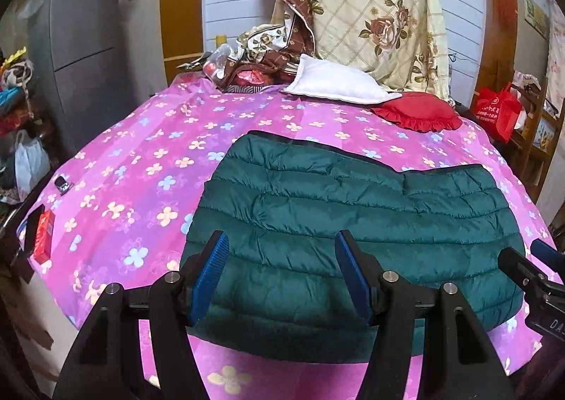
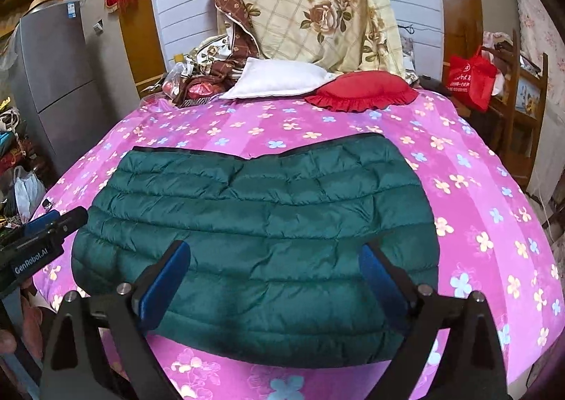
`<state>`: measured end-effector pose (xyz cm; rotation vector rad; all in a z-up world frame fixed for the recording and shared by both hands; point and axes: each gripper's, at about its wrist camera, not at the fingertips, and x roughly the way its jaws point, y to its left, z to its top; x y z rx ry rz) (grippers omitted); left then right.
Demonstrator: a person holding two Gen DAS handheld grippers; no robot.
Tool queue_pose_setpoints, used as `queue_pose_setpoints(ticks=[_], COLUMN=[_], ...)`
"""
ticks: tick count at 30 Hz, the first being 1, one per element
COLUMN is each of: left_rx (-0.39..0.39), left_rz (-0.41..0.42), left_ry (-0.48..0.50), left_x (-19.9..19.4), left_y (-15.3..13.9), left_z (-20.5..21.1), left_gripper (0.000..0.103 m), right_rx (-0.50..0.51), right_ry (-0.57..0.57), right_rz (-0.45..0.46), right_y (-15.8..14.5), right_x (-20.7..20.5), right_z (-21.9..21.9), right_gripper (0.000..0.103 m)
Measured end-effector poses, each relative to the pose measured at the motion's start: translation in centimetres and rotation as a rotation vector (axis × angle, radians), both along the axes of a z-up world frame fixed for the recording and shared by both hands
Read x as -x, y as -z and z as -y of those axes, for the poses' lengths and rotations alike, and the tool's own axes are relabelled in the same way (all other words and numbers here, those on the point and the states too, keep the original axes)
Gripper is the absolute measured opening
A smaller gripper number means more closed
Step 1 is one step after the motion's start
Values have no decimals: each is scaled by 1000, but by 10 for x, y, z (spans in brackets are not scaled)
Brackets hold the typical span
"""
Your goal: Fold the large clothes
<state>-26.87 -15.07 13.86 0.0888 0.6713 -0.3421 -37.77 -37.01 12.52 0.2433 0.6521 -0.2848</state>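
Observation:
A dark green quilted puffer jacket (image 1: pixel 353 223) lies folded flat on the pink flowered bedsheet (image 1: pixel 141 160); it also shows in the right wrist view (image 2: pixel 261 223). My left gripper (image 1: pixel 280 244) is open and empty, hovering above the jacket's near left part. My right gripper (image 2: pixel 273 253) is open and empty, above the jacket's near edge. The right gripper shows at the right edge of the left wrist view (image 1: pixel 529 269). The left gripper shows at the left edge of the right wrist view (image 2: pixel 53 223).
A white pillow (image 1: pixel 335 82) and a red frilled cushion (image 1: pixel 418 112) lie at the bed's far end, below a hanging floral quilt (image 1: pixel 374 11). A grey fridge (image 1: pixel 81 47) stands at left. A red box (image 1: pixel 44 237) and a red bag (image 1: pixel 498 114) flank the bed.

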Motion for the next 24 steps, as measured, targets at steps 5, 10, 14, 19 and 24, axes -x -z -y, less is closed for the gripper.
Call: queue_pose_setpoints(ticks=[5,10,14,19,24], left_rx=[-7,-13,-14,-23,-29], left_rz=[6,1,2,6,2], left_ry=[0,1,2,5,4], left_x=[2,3,2,2,0], left_y=[1,4,4,5,8], left_z=[3,5,6,9,11], left_gripper=[44,44,44,44,44], right_rx=[9,17,11,15,14], right_ry=[2,9,11,6,8], right_rz=[0,-4,-2,-11,-9], right_y=[2,3,4,6,6], right_x=[0,0,-1,-3,-4], right_z=[-5,-9,-8,-9,-9], right_gripper=[99,99,99,99,99])
